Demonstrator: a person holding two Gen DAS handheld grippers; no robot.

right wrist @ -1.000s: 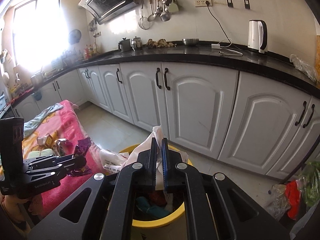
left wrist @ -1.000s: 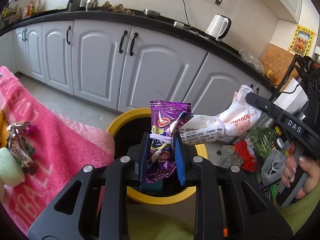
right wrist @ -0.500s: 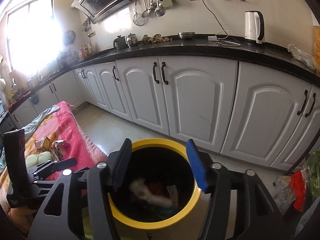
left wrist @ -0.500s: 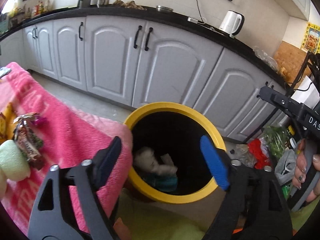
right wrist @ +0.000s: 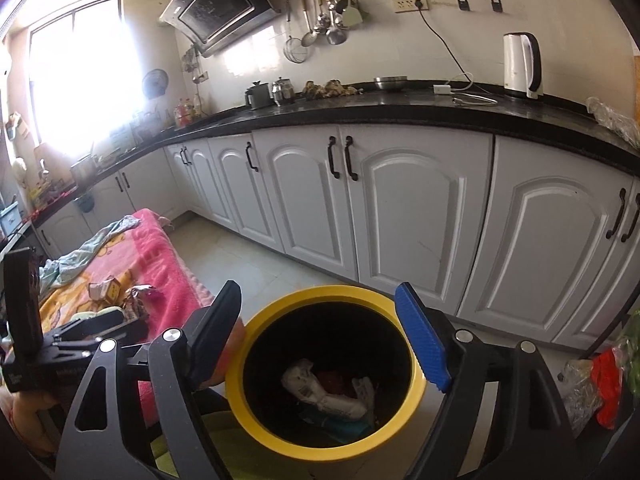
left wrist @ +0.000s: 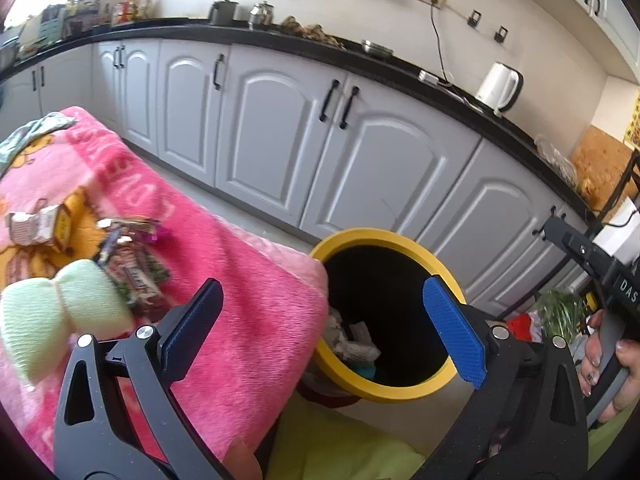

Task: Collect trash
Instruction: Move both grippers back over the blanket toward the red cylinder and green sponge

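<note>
Here both tools (left wrist: 322,330) (right wrist: 318,334) gape empty over the bin (right wrist: 256,352), pink blanket (left wrist: 248,280) alongside.

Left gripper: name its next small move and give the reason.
Probably swing toward the snack wrapper on the pink blanket. The left gripper has just been opening, nothing is between its jaws, the yellow bin holds the dropped trash, and litter remains.
</note>
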